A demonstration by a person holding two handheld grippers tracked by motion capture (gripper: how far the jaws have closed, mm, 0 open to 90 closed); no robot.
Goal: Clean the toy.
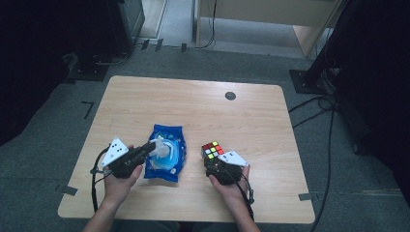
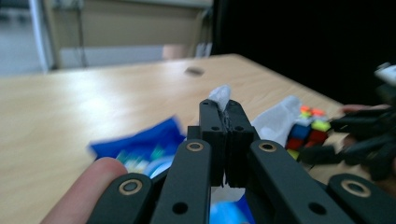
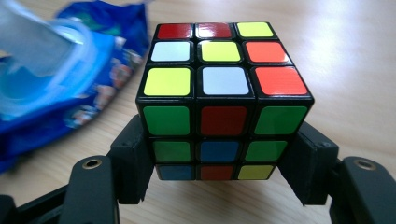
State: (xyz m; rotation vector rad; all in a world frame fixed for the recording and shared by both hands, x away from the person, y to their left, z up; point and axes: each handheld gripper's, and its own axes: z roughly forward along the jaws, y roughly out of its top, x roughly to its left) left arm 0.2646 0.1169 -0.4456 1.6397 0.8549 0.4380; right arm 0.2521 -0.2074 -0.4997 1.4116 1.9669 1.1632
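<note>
Wooden table (image 1: 193, 104) on grey carpet. Just left of the puzzle cube (image 1: 212, 151) lies a blue wipes packet (image 1: 167, 153). The left gripper (image 2: 225, 122), jaws pressed together, pinches a white wipe (image 2: 221, 95); the thin sheet could tear or drag the packet. The right gripper (image 3: 217, 158), held level, clamps the cube's sides.

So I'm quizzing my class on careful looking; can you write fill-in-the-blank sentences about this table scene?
1. The left gripper pinches a white ____ pulled from the blue pack.
2. The right gripper has its fingers at both sides of a scrambled puzzle ____.
3. The centre sticker on that puzzle's top face is ____.

Missing words: wipe; cube; yellow
</note>
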